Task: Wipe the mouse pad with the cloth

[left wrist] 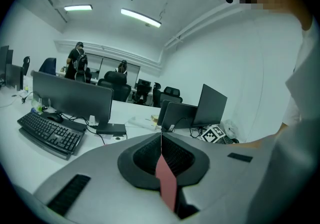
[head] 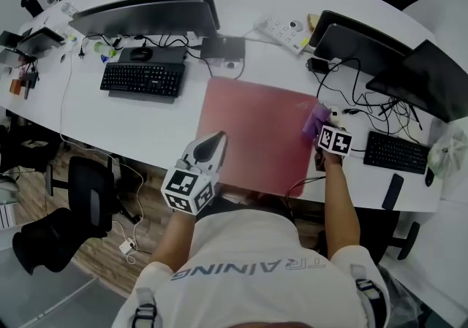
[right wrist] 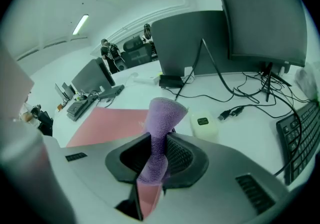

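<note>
A pink mouse pad [head: 256,133] lies flat in the middle of the white desk [head: 146,126]. My right gripper [head: 319,123] hangs over the pad's right edge, shut on a purple cloth [head: 316,117]. In the right gripper view the cloth [right wrist: 162,118] stands up out of the jaws of that gripper [right wrist: 159,143], with the pad [right wrist: 110,123] stretching away to the left. My left gripper [head: 210,142] sits over the pad's near left edge. Its jaws [left wrist: 161,140] meet at the tips, and only a pink sliver shows in the slit behind them.
A black keyboard [head: 142,79] and a monitor [head: 150,12] stand at the back left, a power strip [head: 285,31] behind the pad. Two monitors, tangled cables [head: 369,111], a second keyboard [head: 395,151] and a phone [head: 393,191] crowd the right. A small white device [right wrist: 204,124] lies just past the cloth.
</note>
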Available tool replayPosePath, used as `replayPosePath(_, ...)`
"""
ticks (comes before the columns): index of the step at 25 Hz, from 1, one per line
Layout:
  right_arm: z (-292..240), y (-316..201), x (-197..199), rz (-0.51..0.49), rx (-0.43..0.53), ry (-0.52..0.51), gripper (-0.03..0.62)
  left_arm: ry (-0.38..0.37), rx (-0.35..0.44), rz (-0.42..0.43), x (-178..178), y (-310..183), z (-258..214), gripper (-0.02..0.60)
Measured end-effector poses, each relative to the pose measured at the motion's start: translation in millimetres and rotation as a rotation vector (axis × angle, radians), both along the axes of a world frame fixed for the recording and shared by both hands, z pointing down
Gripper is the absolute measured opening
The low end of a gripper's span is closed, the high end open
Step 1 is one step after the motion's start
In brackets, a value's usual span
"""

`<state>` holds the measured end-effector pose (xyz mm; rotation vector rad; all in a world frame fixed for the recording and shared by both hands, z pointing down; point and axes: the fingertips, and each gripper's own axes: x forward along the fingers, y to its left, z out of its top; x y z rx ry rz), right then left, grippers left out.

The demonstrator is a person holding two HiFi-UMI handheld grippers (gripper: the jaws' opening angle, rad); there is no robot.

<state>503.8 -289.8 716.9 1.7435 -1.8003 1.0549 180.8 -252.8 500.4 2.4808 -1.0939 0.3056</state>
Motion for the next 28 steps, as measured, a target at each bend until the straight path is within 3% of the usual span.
replayPosePath(5, -61, 9, -46, -0.029, 0.158, -0.077, 0.095, 0.014, 0.007, -0.001, -25, -1, -6, 0.032)
replayPosePath(11, -114, 4, -154, -0.141, 0.254, -0.127, 0.095, 0.029, -0.002, -0.029, -86, -1, -3, 0.032)
replayPosePath(21, -83, -12, -361, -0.347, 0.147, -0.19, 0.095, 0.049, -0.006, -0.073, -209, -7, 6, 0.032)
replayPosePath(28, -22, -24, -440, -0.387, 0.03, -0.168, 0.095, 0.051, -0.034, -0.091, -269, -8, 23, 0.032)
